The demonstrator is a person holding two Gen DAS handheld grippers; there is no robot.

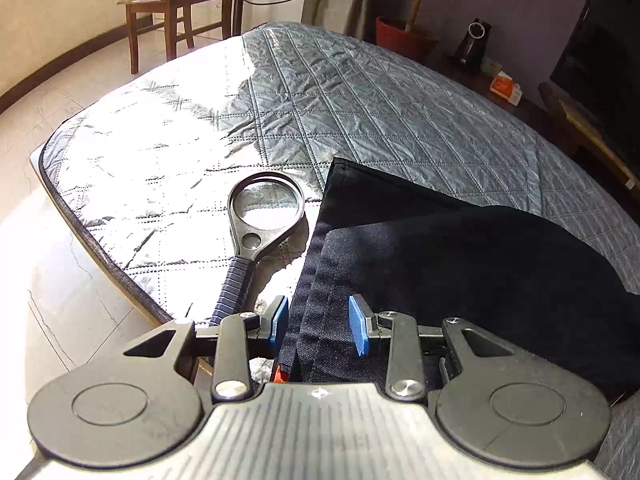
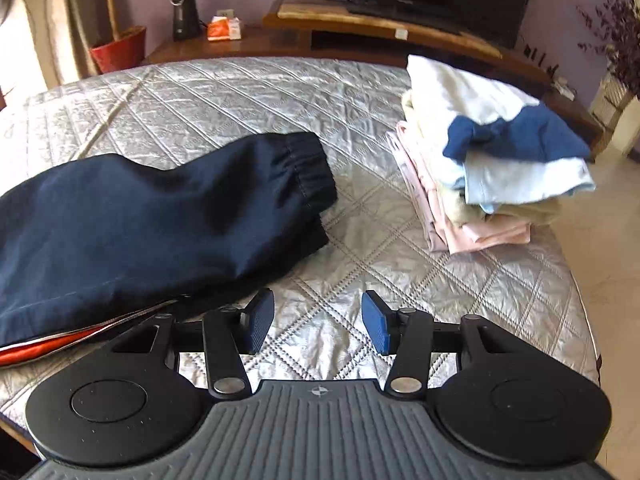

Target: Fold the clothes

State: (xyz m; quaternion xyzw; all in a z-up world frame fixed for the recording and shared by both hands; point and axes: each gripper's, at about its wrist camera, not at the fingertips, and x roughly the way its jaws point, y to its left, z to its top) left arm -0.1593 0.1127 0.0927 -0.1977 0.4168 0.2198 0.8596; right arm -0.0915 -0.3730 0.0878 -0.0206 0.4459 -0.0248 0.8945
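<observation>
Quilted bed (image 2: 360, 208) underneath — left gripper (image 1: 318, 322) jaws spread astride the dark garment's (image 1: 460, 264) edge; right gripper (image 2: 318, 322) level, jaws spread, empty.

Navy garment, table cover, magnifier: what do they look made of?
Navy garment: matte woven cloth, probably cotton twill; a diagonal weave and stitched seams show near the left tongs.
Table cover: silvery quilted sheet, likely foil-faced; crinkled and glaring in sun.
Magnifier: dark frame and ribbed handle, likely plastic; clear lens.

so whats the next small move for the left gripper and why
Probably close the left gripper on the navy garment: its jaws stand open with the hem edge lying between them. The right gripper is open over bare cover, so the left looks nearest a grip.
</observation>
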